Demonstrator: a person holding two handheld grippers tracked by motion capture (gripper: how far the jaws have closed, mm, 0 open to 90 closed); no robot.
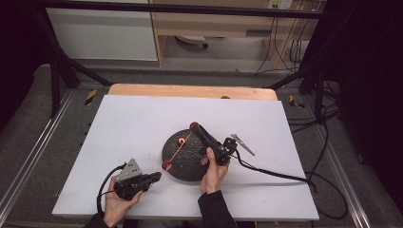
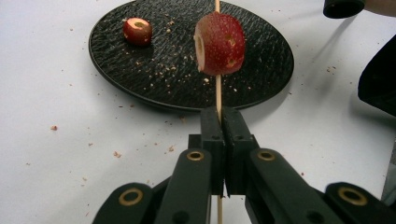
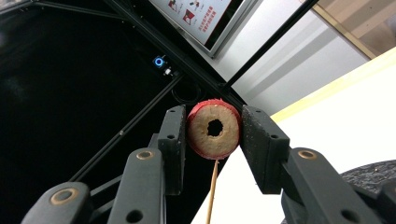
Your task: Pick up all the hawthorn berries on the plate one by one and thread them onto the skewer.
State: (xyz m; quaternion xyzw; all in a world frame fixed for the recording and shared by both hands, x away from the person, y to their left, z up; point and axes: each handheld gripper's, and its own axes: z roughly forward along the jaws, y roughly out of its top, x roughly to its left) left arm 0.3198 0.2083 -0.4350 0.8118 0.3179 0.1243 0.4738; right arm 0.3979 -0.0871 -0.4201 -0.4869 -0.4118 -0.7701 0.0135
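Wooden skewer (image 2: 217, 100) clamped, left gripper (image 2: 223, 122); right gripper (image 3: 214, 135) pinches slice (image 3: 214, 129).

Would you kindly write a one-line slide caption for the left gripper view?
Left tongs shut on a wooden skewer threaded through a red fruit slice, above a black plate holding another slice.

We keep our left gripper (image 1: 154, 177) low at the near left, jaws clamped together, while our right gripper (image 1: 196, 127) reaches forward, tilted upward, jaws pinched in with a gap between.
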